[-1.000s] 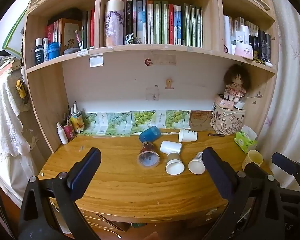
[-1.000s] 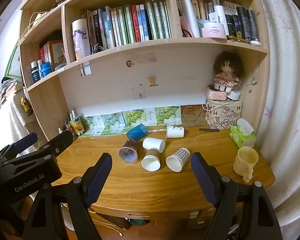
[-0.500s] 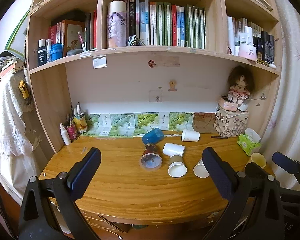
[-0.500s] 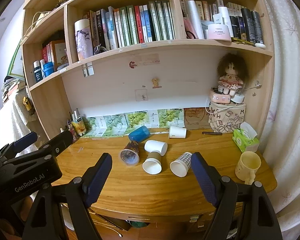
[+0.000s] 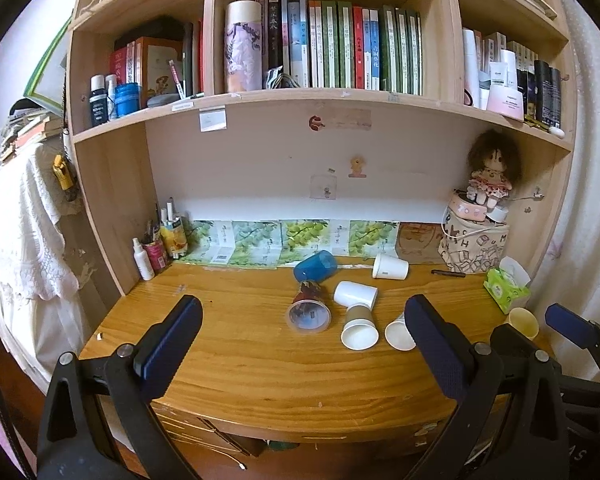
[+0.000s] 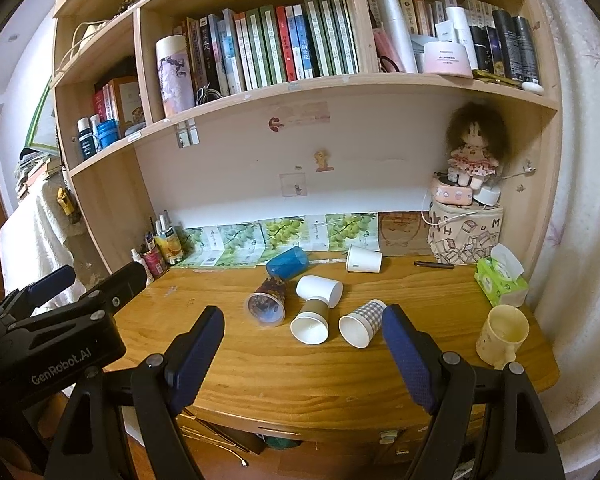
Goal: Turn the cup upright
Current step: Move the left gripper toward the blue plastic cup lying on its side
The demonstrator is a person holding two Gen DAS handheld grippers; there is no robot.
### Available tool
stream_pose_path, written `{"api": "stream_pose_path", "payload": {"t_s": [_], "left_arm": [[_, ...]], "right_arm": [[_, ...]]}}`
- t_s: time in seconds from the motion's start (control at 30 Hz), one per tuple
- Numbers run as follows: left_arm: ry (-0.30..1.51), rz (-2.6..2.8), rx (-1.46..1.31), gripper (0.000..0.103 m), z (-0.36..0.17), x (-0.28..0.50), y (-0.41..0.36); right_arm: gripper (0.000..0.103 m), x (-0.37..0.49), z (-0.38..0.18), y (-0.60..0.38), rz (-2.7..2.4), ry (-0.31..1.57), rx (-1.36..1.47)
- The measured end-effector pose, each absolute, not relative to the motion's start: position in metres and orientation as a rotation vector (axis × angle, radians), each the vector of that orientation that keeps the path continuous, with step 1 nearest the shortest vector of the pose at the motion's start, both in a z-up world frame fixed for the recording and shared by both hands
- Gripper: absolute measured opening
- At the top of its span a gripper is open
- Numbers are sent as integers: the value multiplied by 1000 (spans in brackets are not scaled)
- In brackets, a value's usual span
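Several cups lie on their sides on the wooden desk [image 5: 240, 360]: a blue cup [image 5: 315, 265], a clear patterned cup [image 5: 309, 312], a white cup [image 5: 355, 293], a brown paper cup [image 5: 359, 328], a checked cup [image 6: 362, 322] and a white cup at the back [image 5: 390, 268]. A cream mug [image 6: 500, 334] stands upright at the right. My left gripper [image 5: 300, 336] and right gripper [image 6: 302, 344] are open and empty, held at the desk's front edge, well short of the cups.
Bottles and pens [image 5: 158, 246] stand at the back left. A printed bag with a doll [image 5: 474, 246] and a green tissue pack [image 5: 506, 286] stand at the back right. A pen [image 5: 448, 273] lies near the bag. A shelf [image 5: 300, 100] overhangs the desk.
Both grippers have moved forward and slightly upward toward the desk, so the cups look a little larger and lower. Nothing on the desk has moved.
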State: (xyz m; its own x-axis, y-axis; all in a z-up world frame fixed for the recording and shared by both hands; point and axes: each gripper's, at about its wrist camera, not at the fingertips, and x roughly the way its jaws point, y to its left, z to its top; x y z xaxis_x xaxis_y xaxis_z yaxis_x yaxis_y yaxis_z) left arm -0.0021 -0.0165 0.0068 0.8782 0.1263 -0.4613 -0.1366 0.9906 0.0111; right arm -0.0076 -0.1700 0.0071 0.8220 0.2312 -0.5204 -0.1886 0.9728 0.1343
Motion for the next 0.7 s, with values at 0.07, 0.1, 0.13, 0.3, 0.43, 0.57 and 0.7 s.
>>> {"api": "stream_pose_path", "payload": {"t_s": [0.07,0.1,0.13,0.3,0.43,0.57,0.7], "left_arm": [[482,146,-17,102,7,-4,-19],[482,150,-18,102,8,-5,-19],[482,153,-18,102,8,-6,-20],[505,170,-16,101,4,-11,-23],[524,192,-23,101,1,-17,-22],[547,220,-15,101,-3,-21,-21],[554,230,-11,101,-4,-20,-18]], "right_arm": [[82,-8,6,-171,228,567,76],[82,-9,6,-172,231,569,77],[82,-9,6,-173,236,571,78],[82,-12,0,-177,255,588,92],[82,-16,-6,-177,285,598,92],[82,-14,-12,-175,317,634,110],[82,-12,-15,-172,329,640,107]]}}
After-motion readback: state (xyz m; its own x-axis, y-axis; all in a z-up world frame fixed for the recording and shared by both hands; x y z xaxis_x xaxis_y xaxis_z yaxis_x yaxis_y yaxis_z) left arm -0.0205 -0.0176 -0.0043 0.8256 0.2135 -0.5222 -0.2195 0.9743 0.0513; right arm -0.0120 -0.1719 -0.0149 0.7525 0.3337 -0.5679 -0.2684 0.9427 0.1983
